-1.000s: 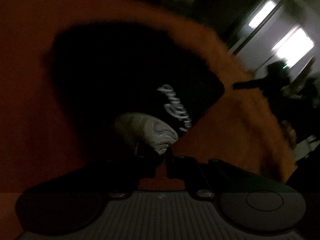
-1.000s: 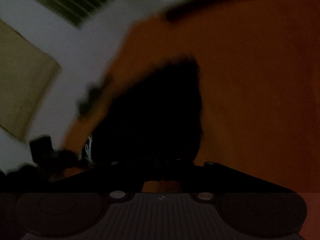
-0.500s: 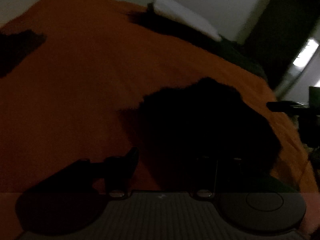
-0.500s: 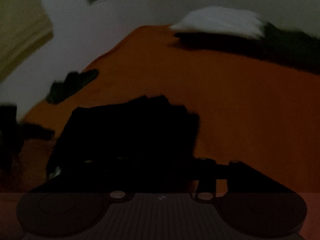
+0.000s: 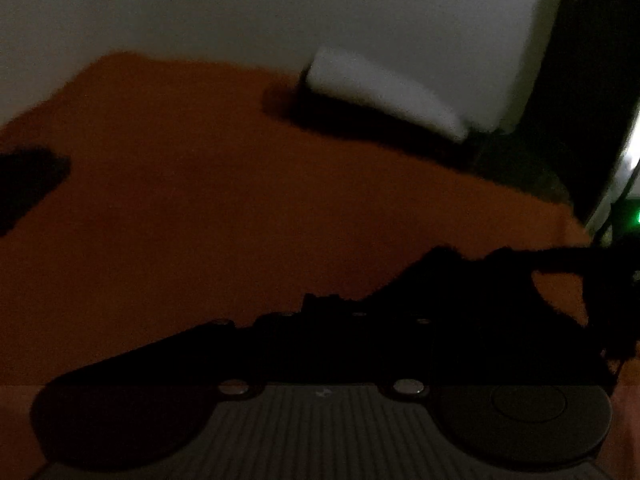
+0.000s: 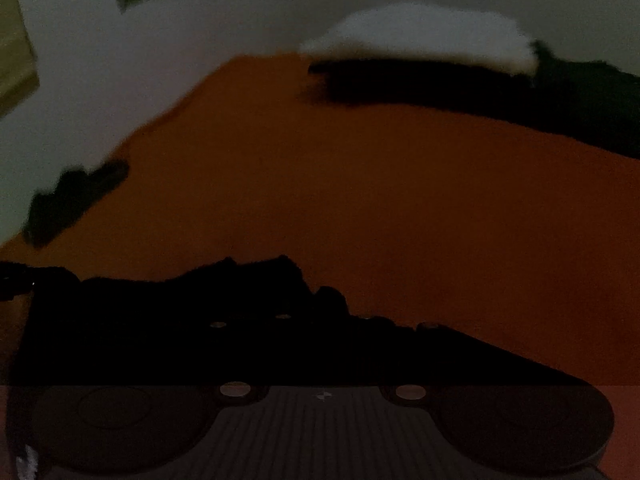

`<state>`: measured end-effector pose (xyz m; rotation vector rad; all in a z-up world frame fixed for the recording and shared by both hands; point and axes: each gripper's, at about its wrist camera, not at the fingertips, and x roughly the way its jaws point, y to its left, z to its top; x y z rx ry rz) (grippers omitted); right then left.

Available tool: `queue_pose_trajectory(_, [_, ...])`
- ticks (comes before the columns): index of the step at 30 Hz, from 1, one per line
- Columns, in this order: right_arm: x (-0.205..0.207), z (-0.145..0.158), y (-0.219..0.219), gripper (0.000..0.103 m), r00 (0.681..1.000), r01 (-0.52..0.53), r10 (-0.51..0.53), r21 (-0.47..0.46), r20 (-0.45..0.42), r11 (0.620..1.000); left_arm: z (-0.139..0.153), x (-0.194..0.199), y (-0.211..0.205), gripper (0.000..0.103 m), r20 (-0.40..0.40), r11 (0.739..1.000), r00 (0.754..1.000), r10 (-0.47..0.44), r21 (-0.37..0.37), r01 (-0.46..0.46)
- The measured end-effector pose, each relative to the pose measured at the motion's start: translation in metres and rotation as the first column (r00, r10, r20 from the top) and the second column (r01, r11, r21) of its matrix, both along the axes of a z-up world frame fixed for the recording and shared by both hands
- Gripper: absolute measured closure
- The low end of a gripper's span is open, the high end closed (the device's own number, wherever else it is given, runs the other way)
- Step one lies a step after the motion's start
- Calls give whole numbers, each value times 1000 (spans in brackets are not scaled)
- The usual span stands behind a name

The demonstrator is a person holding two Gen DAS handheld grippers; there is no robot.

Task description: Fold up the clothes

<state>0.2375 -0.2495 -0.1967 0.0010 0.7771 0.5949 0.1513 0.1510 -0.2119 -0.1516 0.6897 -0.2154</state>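
1. Lighting very dim; both views motion-blurred.
2. Black garment (image 5: 472,292) lies on the orange bed cover (image 5: 240,200), at the near edge, directly in front of both claws; also seen in the right wrist view (image 6: 180,304).
3. Left claw (image 5: 320,320): fingers merge with the dark cloth; cannot tell whether it is wide, narrow or holding.
4. Right claw (image 6: 320,320): same, outline lost against the garment; state cannot be told.
5. White pillow (image 6: 420,36) at the far end of the bed, resting on a dark item (image 6: 440,84).
6. Second dark cloth (image 6: 72,200) near the bed's left edge, well apart from the garment.
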Motion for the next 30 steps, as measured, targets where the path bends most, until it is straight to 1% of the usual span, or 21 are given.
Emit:
queue_pose_trajectory(7, [-20, 20, -31, 94, 991, 86, -95, 89, 96, 992, 15, 9, -5, 95, 16, 1000, 1000, 9, 28, -9])
queue_pose_trajectory(8, [-20, 20, -31, 94, 990, 93, -101, 88, 97, 992, 13, 11, -5, 94, 6, 999, 1000, 14, 37, -14])
queue_pose_trajectory(9, [-13, 13, -23, 94, 993, 90, -95, 62, 77, 994, 7, 15, -6, 93, -26, 998, 999, 27, 56, -25])
queue_pose_trajectory(10, [-6, 6, -14, 93, 994, 87, -89, 35, 56, 996, 0, 19, -7, 87, -51, 996, 998, 42, 79, -37])
queue_pose_trajectory(11, [1, 0, -6, 90, 996, 85, -85, 3, 36, 996, -7, 22, -7, 77, -65, 993, 996, 58, 110, -50])
queue_pose_trajectory(12, [5, -6, 1, 77, 996, 91, -90, -35, 23, 995, -13, 24, -6, 71, -79, 989, 994, 76, 137, -64])
queue_pose_trajectory(13, [7, -9, 5, 68, 995, 102, -101, -67, 22, 992, -16, 24, -3, 62, -89, 984, 991, 100, 155, -85])
queue_pose_trajectory(14, [6, -10, 7, 63, 993, 116, -114, -86, 28, 990, -16, 22, 2, 60, -89, 982, 989, 123, 157, -108])
queue_pose_trajectory(17, [-13, 7, -4, 63, 984, 167, -161, -63, 80, 984, -1, -1, 25, 60, -39, 979, 981, 191, 75, -188])
queue_pose_trajectory(19, [-34, 22, -15, 63, 975, 197, -190, -58, 116, 979, 11, -24, 33, 60, -8, 965, 966, 259, 45, -258])
queue_pose_trajectory(21, [-62, 31, -24, 63, 972, 198, -190, -41, 141, 979, 17, -49, 29, 60, 3, 963, 963, 268, 36, -268])
queue_pose_trajectory(23, [-95, 34, -23, 63, 974, 158, -147, -52, 172, 986, 17, -73, 6, 60, 13, 970, 971, 239, 44, -240])
queue_pose_trajectory(24, [-113, 33, -15, 65, 971, 120, -98, -92, 219, 988, 15, -85, -7, 60, 15, 971, 972, 235, 41, -235])
queue_pose_trajectory(25, [-132, 33, -7, 67, 964, 84, -47, -133, 263, 988, 11, -98, -22, 60, 13, 970, 970, 243, 25, -243])
queue_pose_trajectory(26, [-149, 31, 0, 75, 955, 48, 3, -165, 297, 985, 7, -110, -37, 61, 11, 973, 973, 232, 15, -232])
queue_pose_trajectory(27, [-160, 27, 6, 80, 952, 15, 36, -165, 305, 986, 3, -118, -52, 61, 12, 982, 982, 188, 16, -188])
queue_pose_trajectory(28, [-167, 24, 10, 81, 957, -4, 43, -137, 287, 990, -2, -126, -65, 60, 14, 990, 990, 141, 28, -142])
queue_pose_trajectory(29, [-171, 18, 13, 86, 964, -16, 44, -109, 263, 994, -8, -132, -78, 62, 15, 994, 996, 92, 61, -92])
queue_pose_trajectory(30, [-175, 10, 17, 93, 969, -22, 47, -105, 243, 994, -15, -136, -87, 64, 7, 994, 998, 56, 91, -57])
